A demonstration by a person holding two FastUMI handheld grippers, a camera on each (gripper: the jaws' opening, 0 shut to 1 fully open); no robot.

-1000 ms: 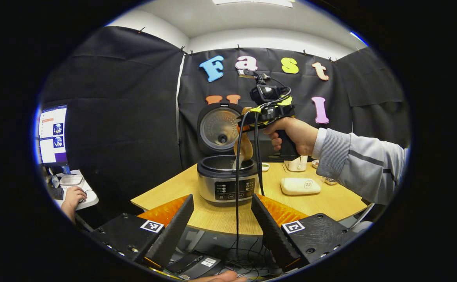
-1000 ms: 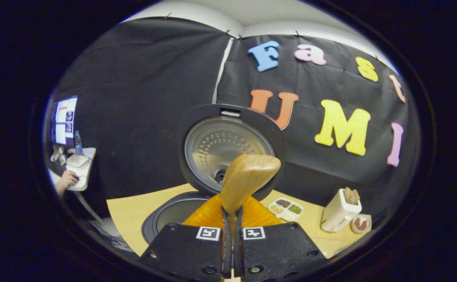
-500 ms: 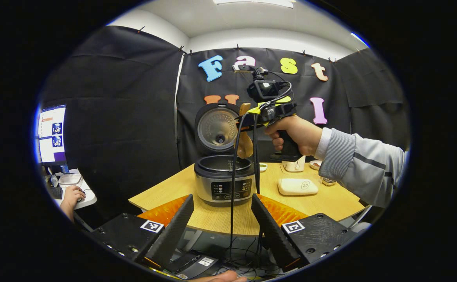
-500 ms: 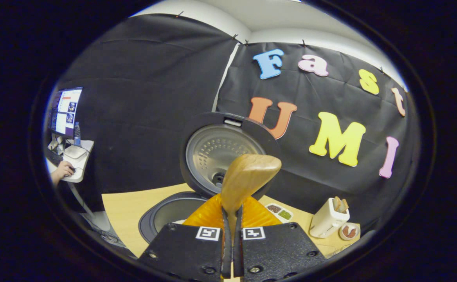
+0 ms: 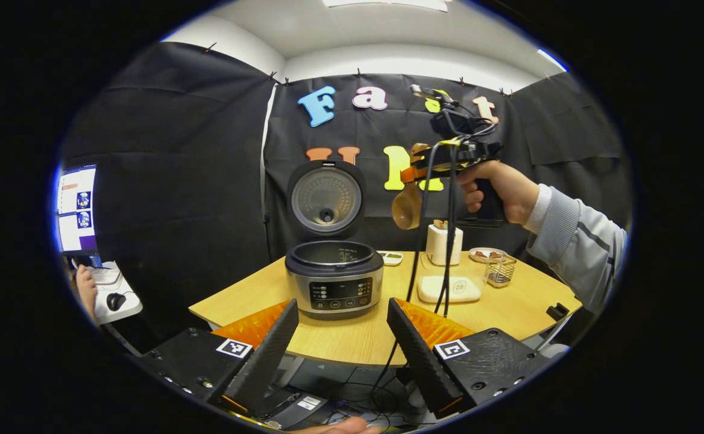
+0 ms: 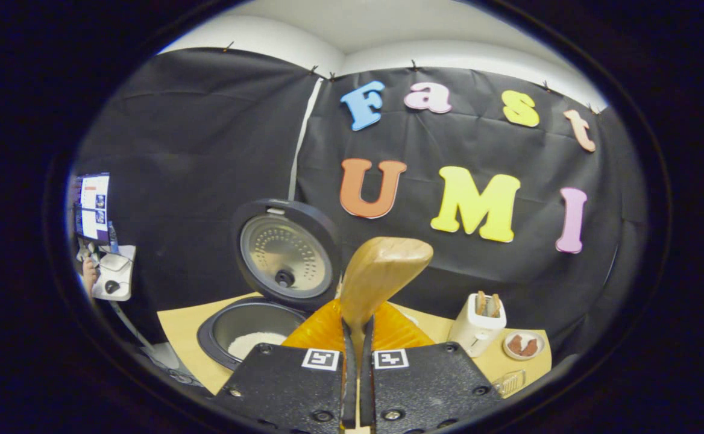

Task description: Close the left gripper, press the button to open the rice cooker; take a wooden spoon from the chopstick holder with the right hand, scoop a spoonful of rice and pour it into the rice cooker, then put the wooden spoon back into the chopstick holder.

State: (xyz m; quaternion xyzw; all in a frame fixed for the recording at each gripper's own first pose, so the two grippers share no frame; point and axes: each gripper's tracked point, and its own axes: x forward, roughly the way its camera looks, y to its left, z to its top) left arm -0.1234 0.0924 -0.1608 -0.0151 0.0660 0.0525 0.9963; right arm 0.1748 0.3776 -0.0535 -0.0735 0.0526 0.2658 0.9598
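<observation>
Wooden spoon [image 6: 382, 274], its pale oval bowl raised above the white chopstick holder [image 6: 477, 324], is pinched in the right claw [image 6: 357, 386]; the left claw [image 5: 343, 337] is spread before the lid-up round steel rice cooker [image 5: 334, 278] on the yellow desk [image 5: 352, 337].

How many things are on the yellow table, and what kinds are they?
Rice cooker: 1
White chopstick holder: 1
Small dishes: 2
White box: 1
Small clear basket: 1
Total: 6
</observation>
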